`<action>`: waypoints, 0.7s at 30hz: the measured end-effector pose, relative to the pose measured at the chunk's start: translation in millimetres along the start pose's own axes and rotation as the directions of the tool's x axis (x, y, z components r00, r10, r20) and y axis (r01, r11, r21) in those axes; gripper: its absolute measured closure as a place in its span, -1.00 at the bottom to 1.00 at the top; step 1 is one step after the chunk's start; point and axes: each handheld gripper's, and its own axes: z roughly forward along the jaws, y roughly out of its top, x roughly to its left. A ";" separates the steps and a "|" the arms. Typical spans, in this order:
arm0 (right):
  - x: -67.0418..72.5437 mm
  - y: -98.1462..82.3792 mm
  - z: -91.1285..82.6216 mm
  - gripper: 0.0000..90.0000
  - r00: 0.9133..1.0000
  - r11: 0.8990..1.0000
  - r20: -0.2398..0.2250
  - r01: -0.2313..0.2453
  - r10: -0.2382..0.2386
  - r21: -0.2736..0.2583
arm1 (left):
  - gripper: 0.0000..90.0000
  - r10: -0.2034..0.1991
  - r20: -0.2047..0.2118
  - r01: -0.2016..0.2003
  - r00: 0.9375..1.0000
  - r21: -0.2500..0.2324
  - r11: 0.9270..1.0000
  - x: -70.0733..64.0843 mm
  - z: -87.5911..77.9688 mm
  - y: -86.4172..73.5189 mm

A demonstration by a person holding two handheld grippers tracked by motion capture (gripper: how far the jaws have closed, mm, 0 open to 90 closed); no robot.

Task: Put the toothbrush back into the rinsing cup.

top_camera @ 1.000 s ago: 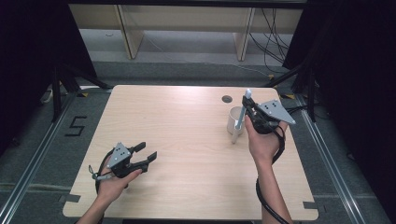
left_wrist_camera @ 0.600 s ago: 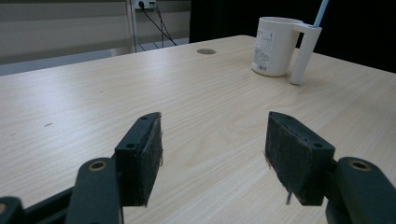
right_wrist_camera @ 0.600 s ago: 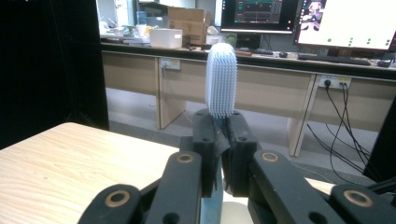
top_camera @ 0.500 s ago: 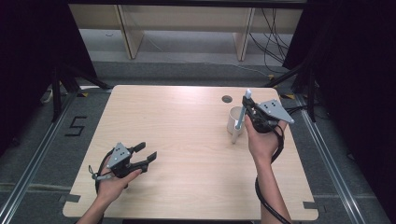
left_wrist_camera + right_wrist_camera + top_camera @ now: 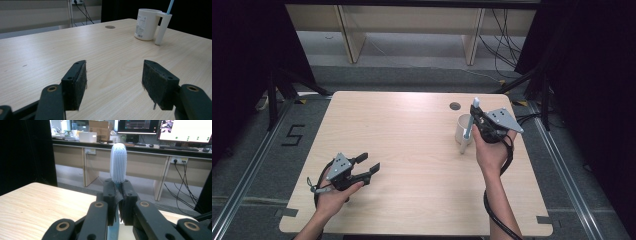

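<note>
I see one mug (image 5: pixel 463 129) near the desk's (image 5: pixel 402 130) right edge; my right tongs (image 5: pixel 117 195) grip one toothbrush (image 5: pixel 118 163) above it; left tongs (image 5: pixel 113 82) gape, empty.

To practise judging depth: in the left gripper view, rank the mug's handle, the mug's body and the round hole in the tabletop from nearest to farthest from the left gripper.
1. The mug's handle, right, on the mug's near side.
2. The mug's body, just behind it.
3. The round hole, centre, farthest back.
</note>
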 end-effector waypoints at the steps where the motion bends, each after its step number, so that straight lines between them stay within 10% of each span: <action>1: 0.4 -1.0 0.6 0.89 1.000 1.000 0.004 -0.003 0.003 -0.001 | -0.20 -0.001 0.000 0.001 1.000 0.000 1.000 0.1 0.0 -0.1; 21: -0.1 -12.4 3.2 0.89 1.000 1.000 0.008 -0.001 0.001 0.006 | -0.20 -0.007 0.001 0.007 1.000 -0.002 1.000 0.1 0.5 0.0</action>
